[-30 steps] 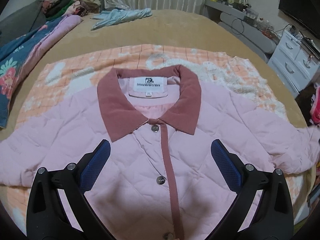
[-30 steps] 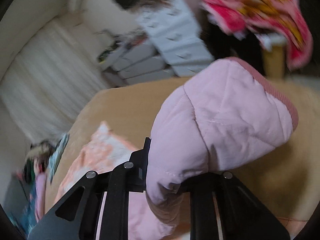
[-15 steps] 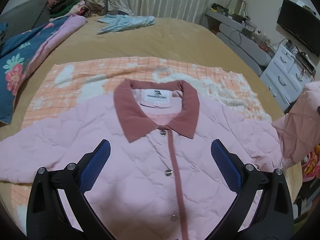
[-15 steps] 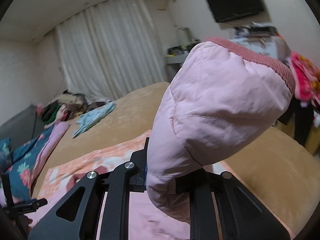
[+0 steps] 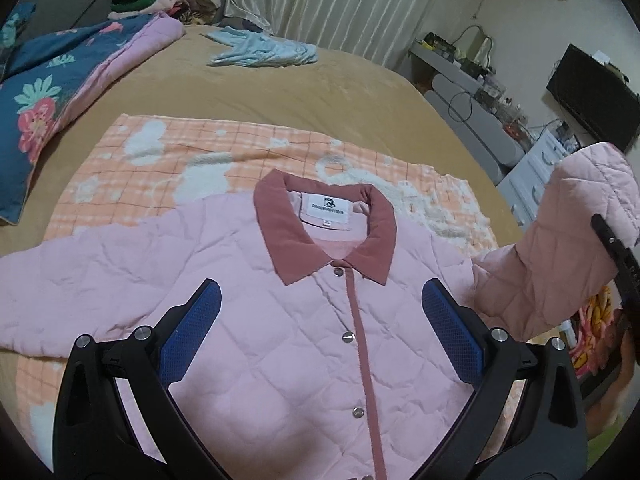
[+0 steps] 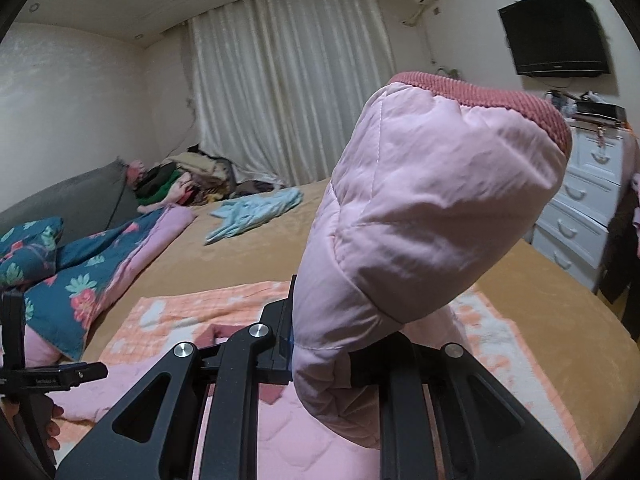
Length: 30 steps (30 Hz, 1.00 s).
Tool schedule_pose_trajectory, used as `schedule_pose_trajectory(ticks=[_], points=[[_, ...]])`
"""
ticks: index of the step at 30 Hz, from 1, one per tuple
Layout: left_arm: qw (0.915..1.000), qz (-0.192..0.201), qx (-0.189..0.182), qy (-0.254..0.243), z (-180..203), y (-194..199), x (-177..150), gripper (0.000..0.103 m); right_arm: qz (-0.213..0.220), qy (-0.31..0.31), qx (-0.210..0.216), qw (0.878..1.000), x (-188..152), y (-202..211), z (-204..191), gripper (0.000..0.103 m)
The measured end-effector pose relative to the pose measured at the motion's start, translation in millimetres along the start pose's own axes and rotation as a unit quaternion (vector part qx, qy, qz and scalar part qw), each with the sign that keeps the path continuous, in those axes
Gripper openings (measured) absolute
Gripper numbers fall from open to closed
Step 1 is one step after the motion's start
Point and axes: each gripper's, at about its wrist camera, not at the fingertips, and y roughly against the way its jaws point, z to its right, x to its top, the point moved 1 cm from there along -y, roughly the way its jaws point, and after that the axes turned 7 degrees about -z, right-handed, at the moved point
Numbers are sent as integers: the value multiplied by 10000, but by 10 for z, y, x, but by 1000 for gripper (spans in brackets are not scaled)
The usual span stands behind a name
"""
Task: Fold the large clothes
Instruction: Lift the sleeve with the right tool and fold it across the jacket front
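Bed (image 5: 280, 92): tan cover, widest surface before me, running back to the pale curtains (image 5: 360, 12).

Orange checked blanket (image 5: 168, 168): spread flat on the bed, under the jacket.

Pink quilted jacket (image 5: 280, 320): lies front up on the blanket, buttoned, rose collar (image 5: 280, 236) toward the curtains. One sleeve lies flat at the left of my left view; the other sleeve (image 6: 420, 208) is lifted off the bed, its ribbed rose cuff (image 6: 500, 100) uppermost.

Floral quilt (image 5: 48, 92): bunched along the bed's left edge.

Light blue garment (image 5: 260, 50): crumpled on the far bed.

My right gripper (image 6: 320, 344): jaws clamped together on the raised sleeve below the cuff.

My left gripper (image 5: 320, 332): blue pads (image 5: 192, 336) wide apart, above the jacket's chest, holding nothing.
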Motion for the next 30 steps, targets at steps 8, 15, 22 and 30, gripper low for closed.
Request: schedule_pose_trajectory(ticks=[8,15,22,30], points=[[9997,154,-100,165,-311,195,-8,94,-254,426,262,9984,-137,-166,-492,15],[9992,236,-131,302,-523,242,-71,94,-484,773,535,9944,-396,-360,-900,15],[9982,260,-267,474,-706,205,-166,94,-865,1098,769,9872,-848,-716,-1328,16],[9963,226,-465,683,-859,165,-269,94,-1381,1284,876,9782,-1327,-1070,-1601,19]])
